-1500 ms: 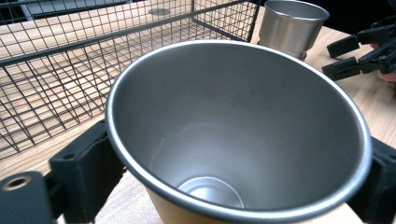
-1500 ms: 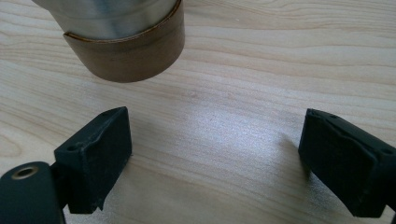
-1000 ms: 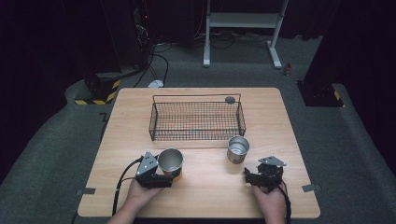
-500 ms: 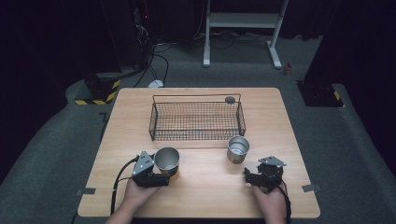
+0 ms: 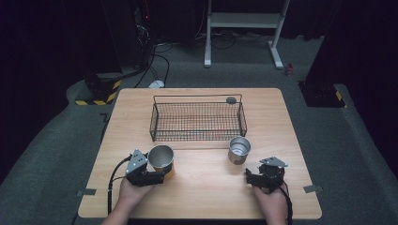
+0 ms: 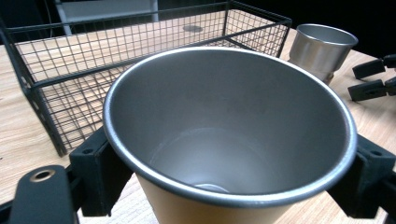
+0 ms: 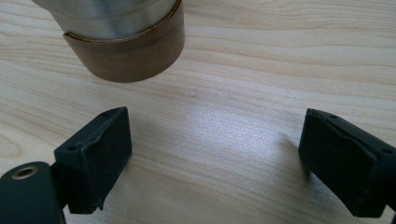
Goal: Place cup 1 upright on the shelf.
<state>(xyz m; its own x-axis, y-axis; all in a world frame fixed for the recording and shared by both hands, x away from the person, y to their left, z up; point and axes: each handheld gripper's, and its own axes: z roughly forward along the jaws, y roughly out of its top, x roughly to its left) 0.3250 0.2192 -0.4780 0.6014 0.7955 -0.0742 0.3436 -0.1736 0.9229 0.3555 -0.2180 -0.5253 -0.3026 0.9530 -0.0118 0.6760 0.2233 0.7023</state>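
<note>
Clamping a steel cup [image 5: 161, 158] between its jaws, the left gripper [image 5: 151, 177] sits near the front-left of the table [image 5: 197, 192], and from its own view the jaws press the cup's tan lower wall on both sides, just under the rim. The cup looks slightly tilted toward the camera; I cannot tell whether its base is on the wood or just off it. The right gripper [image 5: 249, 176] rests low at the front-right with its jaws spread wide and nothing between them; a second cup [image 5: 239, 150] stands just beyond it, upright, apart from the jaws. Beyond both cups is a wire basket [image 5: 155, 123], empty of cups, with a small dark disc [image 5: 231, 100] by its far right corner. My reading is that the work is at an early stage: one cup is gripped, the other is not yet taken, and if the basket is where they go, both are still to be carried there. As for room, the left cup sits close to the basket's front wall, so it would need to rise above that rim before going forward. The strip of table between the two cups is bare, and the basket floor is open across its length. Both hands are close to the table's near edge, with more free wood ahead of them than behind.
</note>
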